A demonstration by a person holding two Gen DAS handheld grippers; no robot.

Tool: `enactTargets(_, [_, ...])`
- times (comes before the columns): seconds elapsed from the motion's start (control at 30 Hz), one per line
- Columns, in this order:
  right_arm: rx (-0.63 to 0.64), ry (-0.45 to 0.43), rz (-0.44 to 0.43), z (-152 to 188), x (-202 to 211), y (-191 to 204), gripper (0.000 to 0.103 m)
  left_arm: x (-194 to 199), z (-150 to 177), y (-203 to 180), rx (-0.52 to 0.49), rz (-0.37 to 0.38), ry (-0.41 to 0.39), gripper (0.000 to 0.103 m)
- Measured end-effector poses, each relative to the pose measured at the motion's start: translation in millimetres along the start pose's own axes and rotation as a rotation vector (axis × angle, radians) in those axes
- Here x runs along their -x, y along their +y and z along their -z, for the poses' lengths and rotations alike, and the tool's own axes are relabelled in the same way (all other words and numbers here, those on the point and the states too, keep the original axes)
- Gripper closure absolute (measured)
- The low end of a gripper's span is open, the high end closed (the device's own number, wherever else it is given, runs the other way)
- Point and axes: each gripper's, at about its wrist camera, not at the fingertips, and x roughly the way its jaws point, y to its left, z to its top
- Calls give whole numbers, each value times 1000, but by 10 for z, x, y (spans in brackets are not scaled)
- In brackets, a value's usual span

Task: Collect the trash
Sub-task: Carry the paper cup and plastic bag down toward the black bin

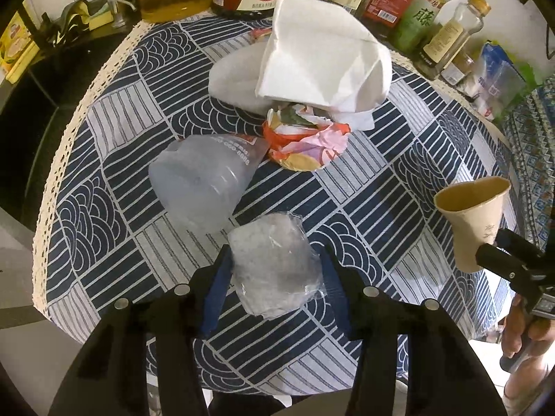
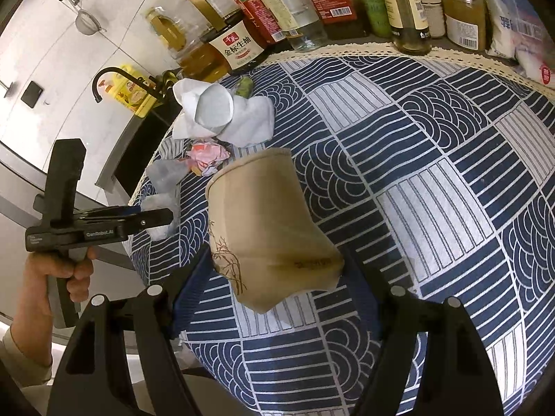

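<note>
Left claw (image 1: 274, 270): pinching the plastic wad (image 1: 275, 267).
Right claw (image 2: 274, 270): gripping the paper cup (image 2: 267, 232).
Risk: slick wad may slip free; squeezed cup may buckle.

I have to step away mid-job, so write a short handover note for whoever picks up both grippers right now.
Left gripper: jaws around the clear plastic wad on the tablecloth, grip not confirmed.
Right gripper: shut on the crushed paper cup, held above the cloth.
Still on the table: clear plastic bottle lying on its side, colourful crumpled wrapper, white paper napkins piled behind it.
Done: cup picked up.
Left: secure the wad, then bottle, wrapper and napkins. No bin shows in either view.
</note>
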Motion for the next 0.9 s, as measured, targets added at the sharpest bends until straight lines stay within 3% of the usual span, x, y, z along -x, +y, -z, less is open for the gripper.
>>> enactTargets(0.33, [-17, -30, 42, 172, -21, 357, 29, 294, 198, 129, -58, 67, -49, 54])
enactTargets(0.63, [-51, -66, 88, 507, -124, 1036, 29, 507, 493, 457, -137, 146, -59, 54])
enactTargets(0.9, [-70, -60, 106, 818, -353, 1604, 29, 671, 817, 757, -205, 172, -68, 54])
